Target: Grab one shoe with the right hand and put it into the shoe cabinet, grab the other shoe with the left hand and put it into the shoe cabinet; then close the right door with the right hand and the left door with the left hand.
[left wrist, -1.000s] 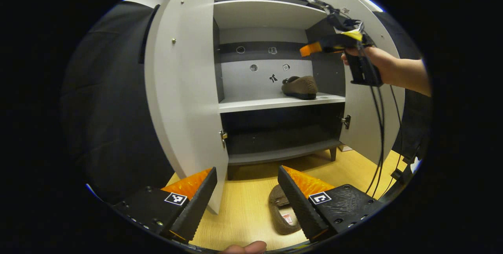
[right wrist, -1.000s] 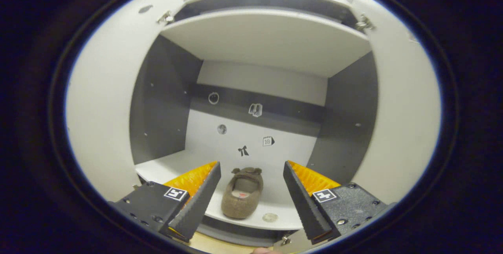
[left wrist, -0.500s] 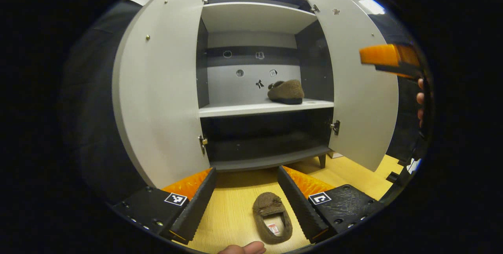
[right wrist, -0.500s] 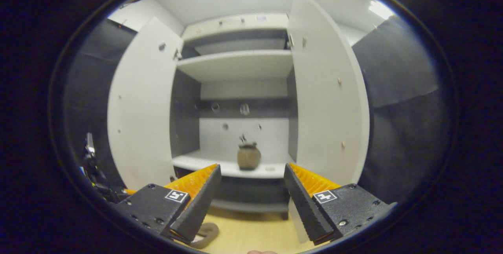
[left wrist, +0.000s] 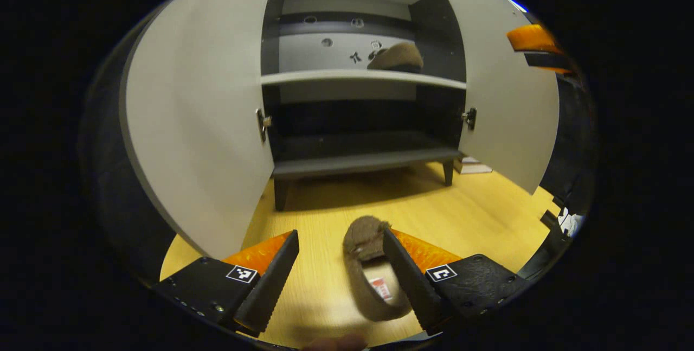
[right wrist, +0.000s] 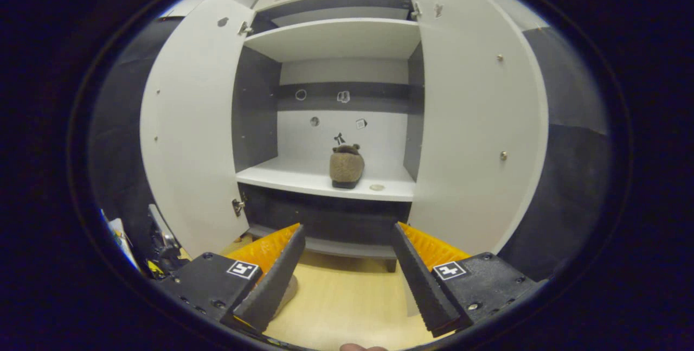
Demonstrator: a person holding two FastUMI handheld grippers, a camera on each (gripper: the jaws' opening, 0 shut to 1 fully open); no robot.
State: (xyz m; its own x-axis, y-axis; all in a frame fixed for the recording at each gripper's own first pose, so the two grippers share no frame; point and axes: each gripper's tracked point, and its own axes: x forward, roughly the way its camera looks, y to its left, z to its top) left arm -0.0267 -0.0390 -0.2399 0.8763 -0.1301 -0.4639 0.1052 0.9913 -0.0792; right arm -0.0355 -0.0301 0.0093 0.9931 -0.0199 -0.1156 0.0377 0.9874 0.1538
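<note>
place: recording booth | cues: black cloth wall [right wrist: 569, 177], shoe cabinet [right wrist: 331, 42], wood floor [left wrist: 477, 215]

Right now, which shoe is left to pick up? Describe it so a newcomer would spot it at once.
Start at the white shoe cabinet with both doors open. On the wooden floor in front of it lies a brown fuzzy slipper, between the left claw fingers, which are open. Unlike its twin on the shelf, it lies on the floor, showing its insole.
</note>
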